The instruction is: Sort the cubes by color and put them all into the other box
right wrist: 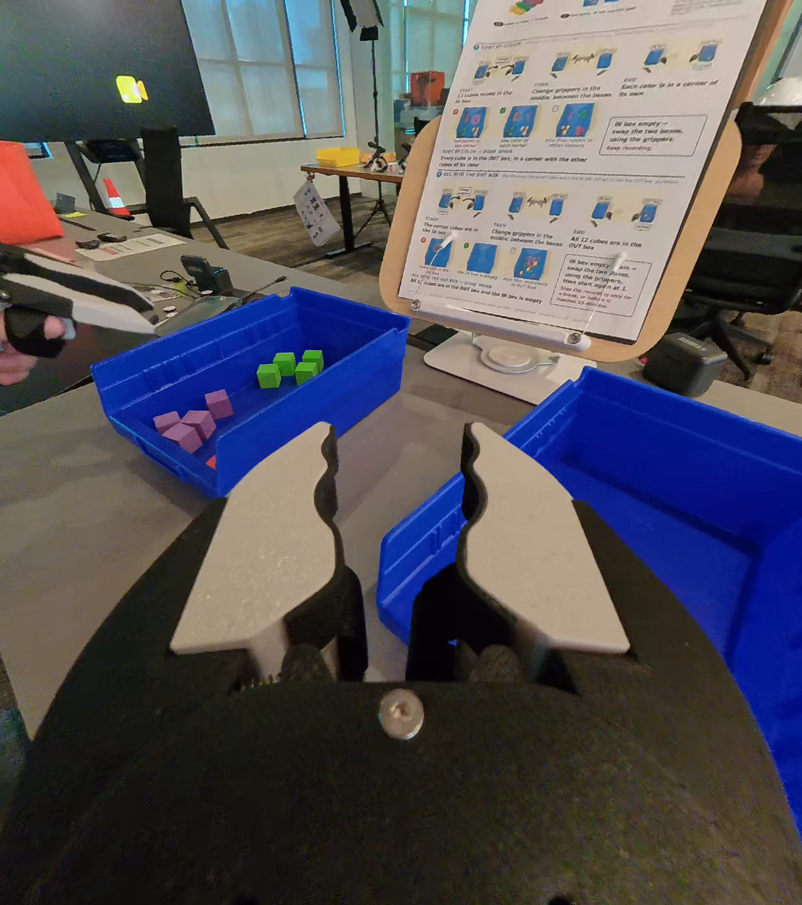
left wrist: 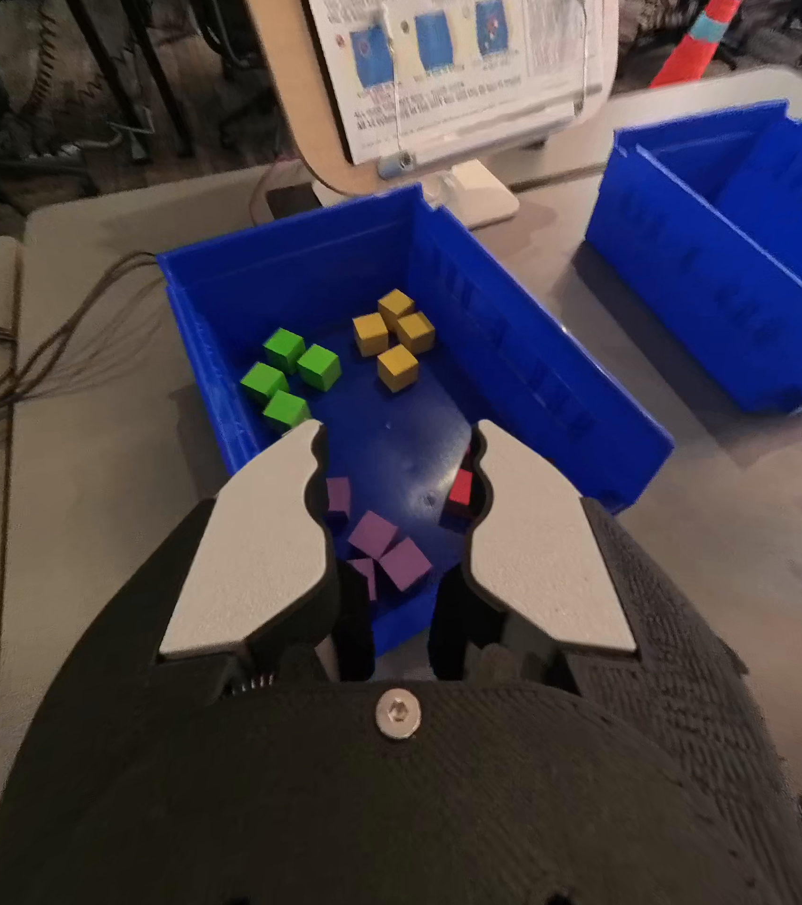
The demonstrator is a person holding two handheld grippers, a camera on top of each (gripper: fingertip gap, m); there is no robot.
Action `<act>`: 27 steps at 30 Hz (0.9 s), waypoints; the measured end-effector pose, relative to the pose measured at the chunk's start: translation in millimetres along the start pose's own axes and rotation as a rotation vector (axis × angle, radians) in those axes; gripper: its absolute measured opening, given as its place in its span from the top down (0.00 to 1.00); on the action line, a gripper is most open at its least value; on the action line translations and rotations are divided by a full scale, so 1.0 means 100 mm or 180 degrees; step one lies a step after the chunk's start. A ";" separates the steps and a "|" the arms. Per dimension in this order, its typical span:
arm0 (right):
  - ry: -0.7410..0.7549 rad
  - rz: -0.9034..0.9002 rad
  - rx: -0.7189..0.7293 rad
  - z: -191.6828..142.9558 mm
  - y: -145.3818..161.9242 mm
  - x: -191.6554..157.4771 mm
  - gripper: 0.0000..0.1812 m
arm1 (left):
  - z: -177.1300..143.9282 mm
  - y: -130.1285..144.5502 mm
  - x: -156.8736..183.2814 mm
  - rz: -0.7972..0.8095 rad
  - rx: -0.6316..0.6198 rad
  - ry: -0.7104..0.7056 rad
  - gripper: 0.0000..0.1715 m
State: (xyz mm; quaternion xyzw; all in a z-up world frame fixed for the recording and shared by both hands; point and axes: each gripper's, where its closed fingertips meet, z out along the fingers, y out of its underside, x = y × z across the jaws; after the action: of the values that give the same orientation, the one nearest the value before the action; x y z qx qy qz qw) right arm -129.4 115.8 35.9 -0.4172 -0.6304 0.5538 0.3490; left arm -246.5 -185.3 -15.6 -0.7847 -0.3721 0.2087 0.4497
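Below, at lower centre, the left gripper (left wrist: pixel 396 450) is hovering wide open and empty over the bin (left wrist: pixel 551 372) of cubes, nearest the purple cubes (left wrist: pixel 379 543), while the right gripper (right wrist: pixel 399 450) is hanging open, holding nothing, beside the empty bin (right wrist: pixel 683 489).

Red cubes (left wrist: pixel 460 487) mostly hidden behind left hand-held gripper's fingers (left wrist: pixel 536 538); count unclear. Second blue bin (right wrist: pixel 683 489) cut off at right edge.

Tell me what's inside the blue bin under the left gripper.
The blue bin holds four green cubes, four yellow cubes, purple cubes and a red cube, partly hidden by the left gripper.
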 end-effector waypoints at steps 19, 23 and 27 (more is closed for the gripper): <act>0.0048 -0.0290 -0.0047 -0.08 -0.06 -0.04 0.74 | 0.38 0.30 0.26 0.0345 -0.0580 0.0043 0.65; 0.0031 -0.0359 -0.0108 -0.05 -0.04 -0.10 0.73 | 0.39 0.29 0.28 0.0450 -0.0545 0.0028 0.65; 0.0224 -0.0636 -0.0099 -0.08 -0.09 -0.09 0.73 | 0.46 0.33 0.32 0.0454 -0.0557 0.0085 0.65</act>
State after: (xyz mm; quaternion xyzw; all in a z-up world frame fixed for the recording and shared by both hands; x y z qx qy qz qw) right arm -119.8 111.0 46.0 -0.3768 -0.6648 0.4914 0.4179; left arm -243.3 -145.7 -67.4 -0.8482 -0.3261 0.1964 0.3684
